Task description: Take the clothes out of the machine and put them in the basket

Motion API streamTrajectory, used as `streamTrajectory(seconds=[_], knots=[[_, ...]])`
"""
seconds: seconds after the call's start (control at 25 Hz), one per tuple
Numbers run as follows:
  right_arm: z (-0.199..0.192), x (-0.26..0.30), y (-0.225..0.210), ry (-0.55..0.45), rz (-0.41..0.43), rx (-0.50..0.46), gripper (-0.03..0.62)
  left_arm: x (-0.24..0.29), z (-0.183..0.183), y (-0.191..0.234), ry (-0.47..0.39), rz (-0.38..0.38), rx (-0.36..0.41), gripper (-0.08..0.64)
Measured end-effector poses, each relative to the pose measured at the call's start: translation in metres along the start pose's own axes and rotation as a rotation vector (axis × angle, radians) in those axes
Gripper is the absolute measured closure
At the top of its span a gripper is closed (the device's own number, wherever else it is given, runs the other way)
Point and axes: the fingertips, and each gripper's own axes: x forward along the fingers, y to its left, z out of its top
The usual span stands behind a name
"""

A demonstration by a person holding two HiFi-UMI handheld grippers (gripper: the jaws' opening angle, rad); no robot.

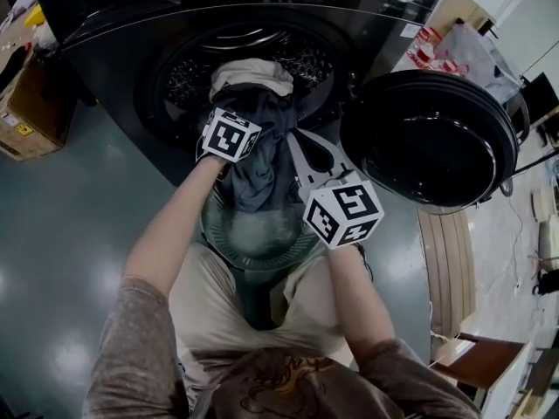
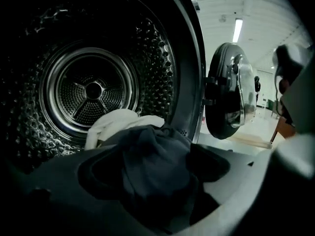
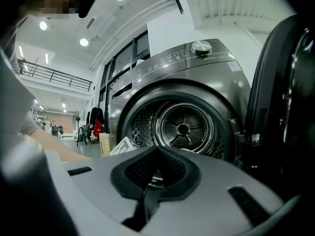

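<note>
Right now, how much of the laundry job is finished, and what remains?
Done: the door is open and the dark garment hangs out of the drum over the basket. In hand: it lies between the open jaws of the left gripper, not pinched; the right gripper is shut and empty. Left: the white garment sits at the drum's mouth.

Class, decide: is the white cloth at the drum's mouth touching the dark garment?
Touching. The left gripper view shows the white cloth lying against the dark garment, with no gap between them.
</note>
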Motion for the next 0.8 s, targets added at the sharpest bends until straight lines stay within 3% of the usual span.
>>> streamTrajectory(seconds=[0.24,0.4,0.6,0.68,0.8], knots=[[-0.001,-0.005,-0.001,0.008,0.001,-0.008,0.594,0.037,0.002,0.002,0.042,0.011,-0.023,0.137],[0.001,-0.005,-0.001,0.004,0.002,-0.004,0.594,0.051,-0.012,0.007,0.110,0.061,0.025,0.149],[0.001,-0.004,0.001,0.006,0.016,-0.010,0.594,0.048,-0.011,0.015,0.128,0.129,0.110,0.339],[0.000,-0.003,0.002,0.008,0.020,-0.021,0.594,0.043,-0.010,0.016,0.118,0.129,0.086,0.436],[-0.002,-0.003,-0.002,0.013,0.008,-0.029,0.594,0.035,-0.009,0.007,0.084,0.088,0.025,0.482]])
